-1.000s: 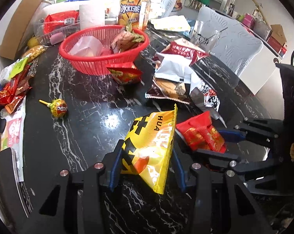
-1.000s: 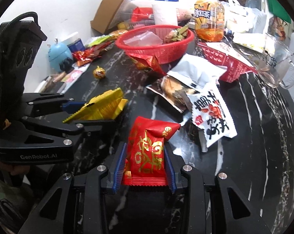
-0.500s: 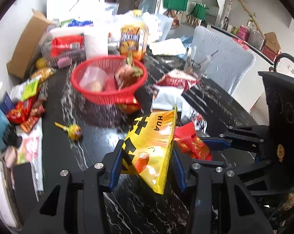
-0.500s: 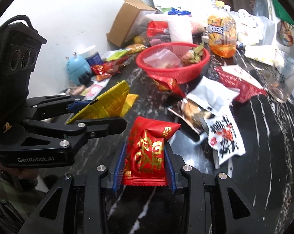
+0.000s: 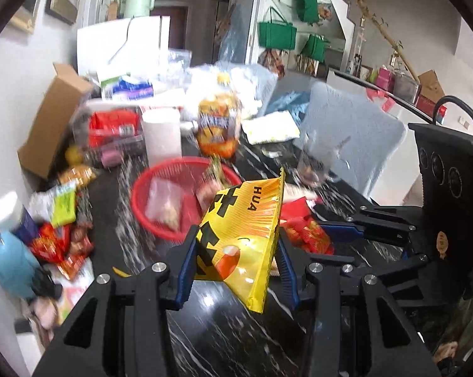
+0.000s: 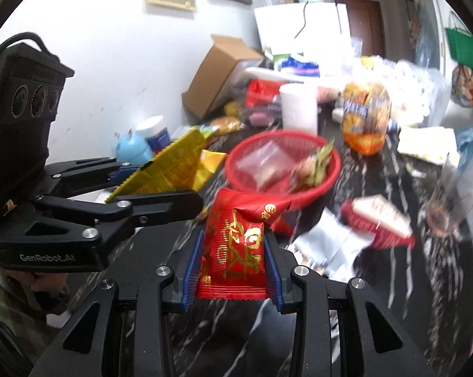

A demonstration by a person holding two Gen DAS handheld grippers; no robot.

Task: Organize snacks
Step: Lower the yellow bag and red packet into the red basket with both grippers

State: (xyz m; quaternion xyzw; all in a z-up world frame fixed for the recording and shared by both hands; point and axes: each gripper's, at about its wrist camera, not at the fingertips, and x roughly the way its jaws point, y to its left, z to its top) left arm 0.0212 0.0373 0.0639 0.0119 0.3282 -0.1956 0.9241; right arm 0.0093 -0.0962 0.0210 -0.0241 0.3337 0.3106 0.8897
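Observation:
My left gripper (image 5: 236, 267) is shut on a yellow snack bag (image 5: 241, 235) and holds it up above the black marble table (image 5: 223, 330). My right gripper (image 6: 233, 267) is shut on a red snack packet with gold print (image 6: 236, 245), also lifted. A red mesh basket (image 5: 142, 188) with a clear bag and a green-topped snack inside stands just beyond both grippers; it also shows in the right wrist view (image 6: 330, 169). In the right wrist view the left gripper with the yellow bag (image 6: 170, 163) is at the left. In the left wrist view the red packet (image 5: 305, 232) is at the right.
Loose snack packets lie right of the basket (image 6: 377, 220) and along the table's left edge (image 5: 54, 238). Behind the basket stand a white cup (image 5: 162, 135), an orange drink bottle (image 5: 217, 125), a cardboard box (image 5: 51, 119) and a glass mug (image 6: 449, 201). A grey chair (image 5: 355, 138) is at the right.
Both grippers have risen and tilted up with their packets held; the basket now sits lower and closer in both views, and more of the room behind shows.

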